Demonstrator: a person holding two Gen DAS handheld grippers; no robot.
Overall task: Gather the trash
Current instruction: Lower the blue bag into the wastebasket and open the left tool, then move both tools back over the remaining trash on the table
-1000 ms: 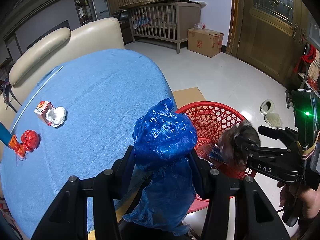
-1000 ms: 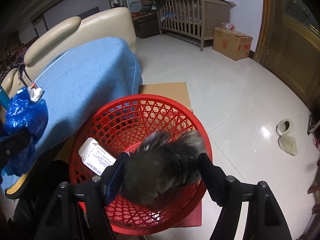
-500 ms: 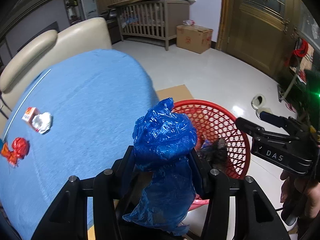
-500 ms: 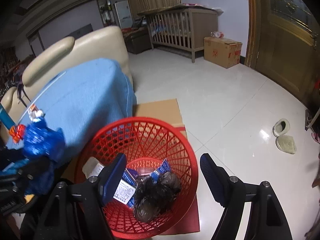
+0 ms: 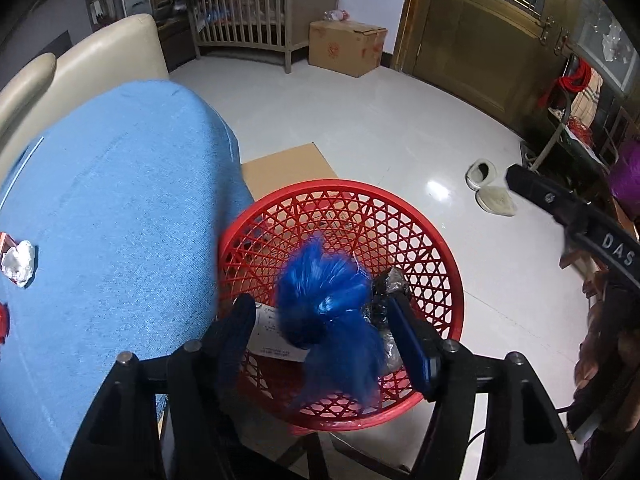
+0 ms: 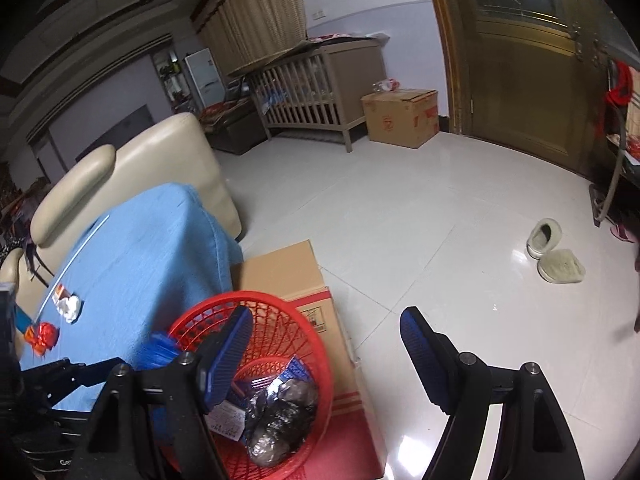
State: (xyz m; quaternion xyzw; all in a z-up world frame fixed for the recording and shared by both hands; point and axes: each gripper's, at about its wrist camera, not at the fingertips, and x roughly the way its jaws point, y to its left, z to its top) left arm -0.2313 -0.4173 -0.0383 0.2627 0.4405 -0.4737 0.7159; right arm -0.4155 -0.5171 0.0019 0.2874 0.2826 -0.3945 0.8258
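Observation:
My left gripper is open above the red mesh basket. A crumpled blue plastic bag, blurred by motion, hangs between the fingers over the basket's inside, touching neither. The basket holds a dark wad and small printed packets. My right gripper is open and empty, beside the basket over the floor. On the blue cloth table lie a white paper wad, a red wrapper and a small carton.
The basket stands on a cardboard box next to the table. A cream sofa is behind the table. A crib, a carton, a wooden door and slippers are farther off.
My left gripper swung right over the basket and opened; the blue bag came free and is dropping. My right gripper pulled back and up from the basket, where its dark wad now lies.

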